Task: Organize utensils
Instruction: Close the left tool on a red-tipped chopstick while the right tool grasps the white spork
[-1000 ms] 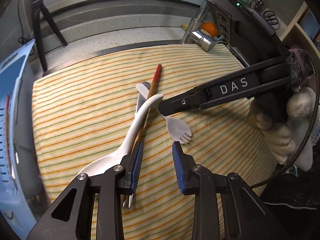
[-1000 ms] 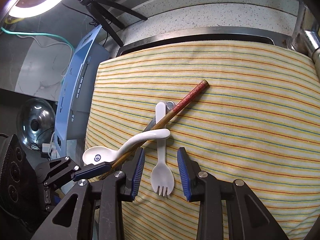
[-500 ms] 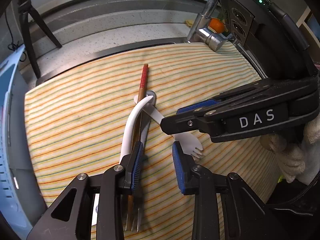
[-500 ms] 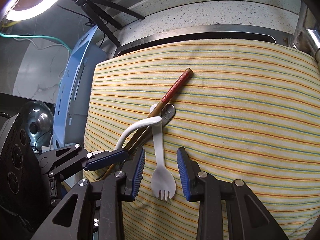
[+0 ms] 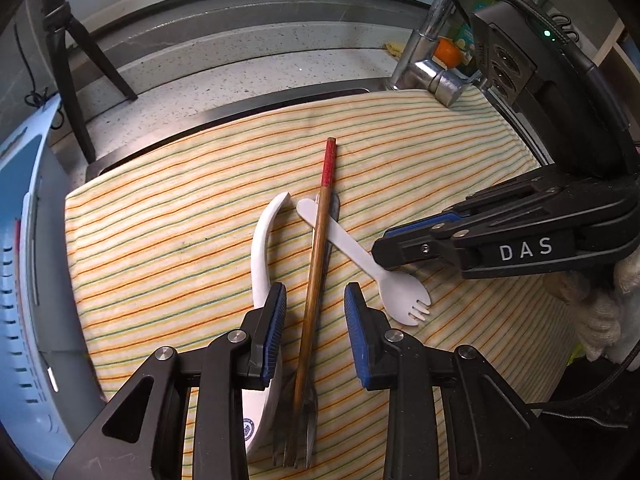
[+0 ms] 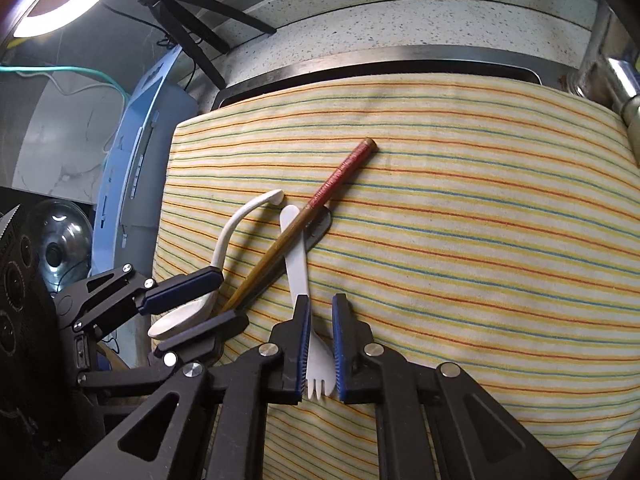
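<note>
Left wrist view
- Left gripper (image 5: 314,312): jaws apart, blue ribbed pads flanking a chopstick without pressing it.
- Chopstick (image 5: 318,256): slim wooden stick, red-wrapped far end, lay lengthwise between the left pads, on top of a metal fork.
- Metal fork (image 5: 294,446): dull grey steel, tines near the camera, handle mostly hidden under the chopstick.
- Ceramic spoon (image 5: 260,252): glossy white, curved handle, bowl with a blue round mark tucked under the left-hand pad.
- Plastic spork (image 5: 394,286): matte white, flat handle crossed beneath the chopstick, pronged head just beside the right-hand pad.
- Right gripper (image 5: 384,254): black, lettered "DAS", tips down on the spork's neck.
- Striped cloth (image 5: 168,224): soft woven, cream with orange, yellow and green lines, under all utensils.
- Faucet (image 5: 426,56): shiny chrome, beyond the cloth's far right corner.

Right wrist view
- Right gripper (image 6: 320,344): jaws closing, spork head between the pads, both pads against its edges.
- Plastic spork (image 6: 298,258): handle ran away from the jaws, passed under the chopstick (image 6: 316,204).
- Left gripper (image 6: 202,300): jaws apart, around the lower chopstick, upper pad touching the ceramic spoon (image 6: 224,236).
- Metal fork (image 6: 320,226): only the rounded handle end visible.
- Striped cloth (image 6: 460,240): slightly rumpled.
- Blue plastic rack (image 6: 132,184): smooth, slotted, left of the cloth.
</note>
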The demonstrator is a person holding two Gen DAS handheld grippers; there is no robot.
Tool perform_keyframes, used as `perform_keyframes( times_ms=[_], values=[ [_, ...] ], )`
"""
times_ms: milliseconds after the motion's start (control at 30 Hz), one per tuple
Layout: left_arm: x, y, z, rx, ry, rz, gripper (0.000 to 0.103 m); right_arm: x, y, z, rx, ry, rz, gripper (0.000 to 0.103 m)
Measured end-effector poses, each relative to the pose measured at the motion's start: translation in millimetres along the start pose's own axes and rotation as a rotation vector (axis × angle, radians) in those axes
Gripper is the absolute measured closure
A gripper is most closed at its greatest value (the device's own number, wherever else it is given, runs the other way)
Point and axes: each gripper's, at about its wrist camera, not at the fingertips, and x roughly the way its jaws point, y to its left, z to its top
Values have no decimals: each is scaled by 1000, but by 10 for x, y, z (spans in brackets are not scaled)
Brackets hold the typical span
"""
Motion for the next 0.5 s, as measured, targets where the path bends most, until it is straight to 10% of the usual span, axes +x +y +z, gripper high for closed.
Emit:
perform_keyframes(
  times_ms=[500],
  values=[
    [201,5,92,-29,30,-12,94,105,217,66,-76,-11,-16,93]
  ],
)
